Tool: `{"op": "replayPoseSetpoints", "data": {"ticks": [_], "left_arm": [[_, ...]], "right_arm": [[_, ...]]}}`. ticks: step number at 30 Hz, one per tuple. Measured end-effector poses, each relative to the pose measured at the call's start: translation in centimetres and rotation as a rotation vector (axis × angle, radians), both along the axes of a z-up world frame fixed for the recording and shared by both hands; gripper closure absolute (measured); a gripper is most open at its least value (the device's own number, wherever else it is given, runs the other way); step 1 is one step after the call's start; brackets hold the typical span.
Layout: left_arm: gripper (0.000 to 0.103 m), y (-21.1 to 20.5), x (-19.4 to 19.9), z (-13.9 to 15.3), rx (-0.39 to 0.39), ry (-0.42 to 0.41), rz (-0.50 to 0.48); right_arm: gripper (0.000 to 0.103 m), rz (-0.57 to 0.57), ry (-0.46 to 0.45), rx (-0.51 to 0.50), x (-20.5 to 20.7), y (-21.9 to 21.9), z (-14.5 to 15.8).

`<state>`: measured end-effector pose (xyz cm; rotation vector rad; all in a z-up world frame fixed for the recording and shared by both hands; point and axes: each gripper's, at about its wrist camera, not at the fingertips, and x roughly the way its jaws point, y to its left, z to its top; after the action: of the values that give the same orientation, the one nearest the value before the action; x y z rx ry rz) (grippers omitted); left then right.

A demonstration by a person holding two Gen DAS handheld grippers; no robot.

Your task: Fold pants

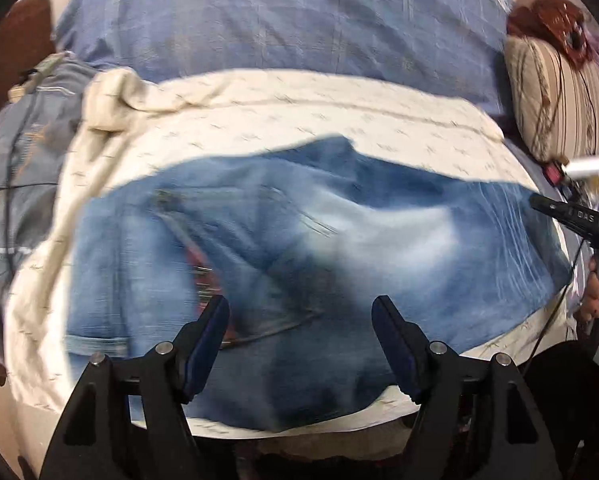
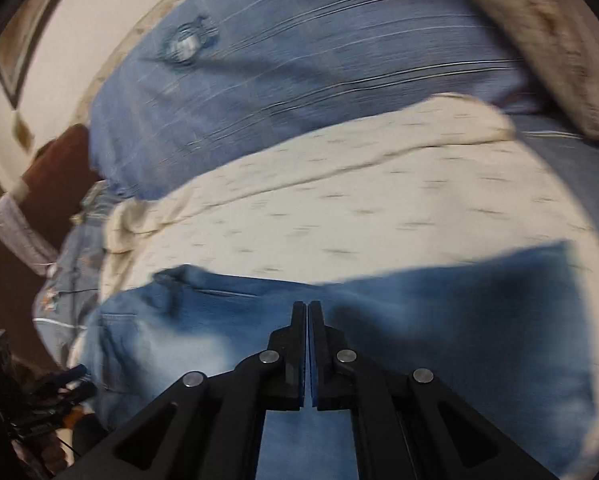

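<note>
Left claw (image 1: pixel 301 312) is wide open, hovering over the jeans (image 1: pixel 299 240) spread on the cream sheet (image 1: pixel 299 120) just ahead. Right claw (image 2: pixel 307 308) is pinched closed, nothing between the pads, jeans (image 2: pixel 419 320) right under it. Only lettering is "DAS" on the other claw (image 1: pixel 571 216), off to the right.

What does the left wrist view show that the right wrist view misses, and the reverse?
Only the left wrist view: the left tongs standing open over the jeans, a turned-up leg cuff, and the striped pillow in sharp detail. Only the right wrist view: the right tongs shut with nothing visibly between them, and the wall behind the bed. Both: the jeans on the cream sheet with the blue bedspread beyond.
</note>
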<state>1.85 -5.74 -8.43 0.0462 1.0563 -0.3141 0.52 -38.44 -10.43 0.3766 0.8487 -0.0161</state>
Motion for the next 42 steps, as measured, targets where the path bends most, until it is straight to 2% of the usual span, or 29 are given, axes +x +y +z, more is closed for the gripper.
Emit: {"op": "replayPoseSetpoints", "data": {"ticks": [3, 7, 9, 11, 13, 16, 18, 20, 25, 31, 35, 36, 38, 39, 40, 42], "left_arm": [[0.028, -1.4, 0.8, -2.7, 0.033, 0.045, -0.001], [0.028, -2.8, 0.8, -3.7, 0.156, -0.007, -0.017], [0.028, -3.1, 0.7, -3.4, 0.173, -0.003, -0.019], [0.028, -3.1, 0.7, -2.6, 0.153, 0.000, -0.015], [0.028, -3.2, 0.7, -1.6, 0.138, -0.012, -0.007], [0.027, -4.3, 0.5, -0.3, 0.124, -0.042, -0.037], [0.022, -5.6, 0.3, 0.4, 0.122, -0.061, -0.075], [0.020, -7.5, 0.1, 0.9, 0.112, -0.071, -0.116], [0.019, -11.9, 0.0, 0.8, 0.092, -0.040, -0.200], [0.019, -16.2, 0.2, 1.5, 0.087, -0.042, -0.252], [0.019, -19.2, 0.7, 2.4, 0.101, -0.079, -0.282], [0.019, -20.0, 0.8, 2.5, 0.108, -0.089, -0.296], [0.019, -21.6, 0.8, 2.8, 0.133, -0.115, -0.328], [0.018, -22.6, 0.7, 3.0, 0.148, -0.131, -0.346], [0.018, -23.0, 0.7, 3.2, 0.155, -0.143, -0.358], [0.018, -23.6, 0.3, 3.6, 0.158, -0.171, -0.369]], "right_arm": [[0.101, -0.068, 0.049, -0.033, -2.0, -3.4, -0.9], [0.100, -0.119, 0.160, -0.012, -2.8, -6.5, -4.0], [0.100, -0.101, 0.133, -0.011, -3.3, -6.7, -4.1], [0.100, -0.097, 0.132, -0.031, -3.8, -6.7, -3.4], [0.100, -0.099, 0.064, -0.025, -5.1, -7.1, -2.2], [0.100, -0.134, -0.053, 0.078, -7.9, -9.0, -0.2], [0.101, -0.172, -0.105, 0.131, -9.6, -9.9, 0.4], [0.101, -0.190, -0.118, 0.197, -11.3, -11.1, 0.5], [0.098, -0.244, -0.133, 0.322, -15.7, -12.9, -0.7], [0.098, -0.223, -0.192, 0.461, -17.4, -14.3, -2.0], [0.098, -0.216, -0.424, 0.484, -19.6, -14.8, -0.3], [0.095, -0.212, -0.471, 0.489, -20.0, -14.9, -0.3], [0.059, -0.224, -0.458, 0.480, -20.1, -14.8, -0.7], [0.021, -0.241, -0.438, 0.487, -20.1, -14.7, -1.0], [0.017, -0.252, -0.457, 0.509, -20.4, -14.7, -1.2], [0.017, -0.241, -0.491, 0.536, -20.9, -15.1, -1.2]]}}
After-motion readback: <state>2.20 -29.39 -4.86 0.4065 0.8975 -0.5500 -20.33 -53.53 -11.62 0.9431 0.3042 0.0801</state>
